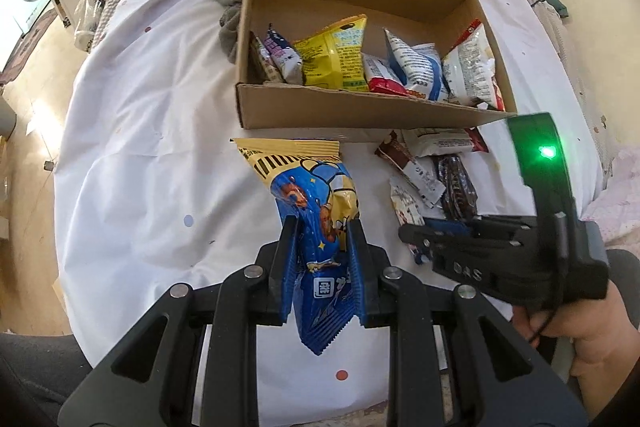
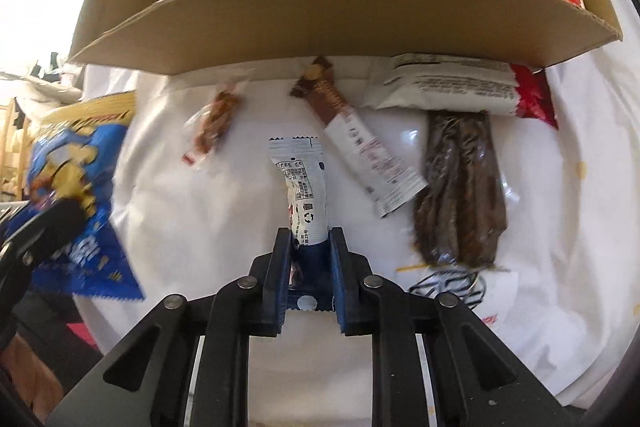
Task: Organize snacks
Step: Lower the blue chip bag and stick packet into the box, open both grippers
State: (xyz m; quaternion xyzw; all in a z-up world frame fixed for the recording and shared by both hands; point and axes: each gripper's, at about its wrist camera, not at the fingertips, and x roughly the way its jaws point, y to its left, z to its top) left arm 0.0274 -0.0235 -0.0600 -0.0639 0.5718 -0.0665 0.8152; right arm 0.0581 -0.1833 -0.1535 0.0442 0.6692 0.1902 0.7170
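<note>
Slippage is the risk: left claw [image 1: 322, 227] pinches the blue snack bag [image 1: 316, 211] only by its slick lower half, right claw [image 2: 308, 239] clamps the white bar [image 2: 302, 187], both short of the cardboard box [image 1: 360, 107].

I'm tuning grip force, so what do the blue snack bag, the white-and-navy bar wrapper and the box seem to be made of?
Blue snack bag: thin glossy plastic film, judging by its highlights, crinkles and serrated end, held in the left gripper.
White-and-navy bar wrapper: smooth printed film, probably plastic, with a zigzag-cut seal, held in the right gripper.
Box: matte brown corrugated cardboard; fluting shows along its cut edge.
</note>
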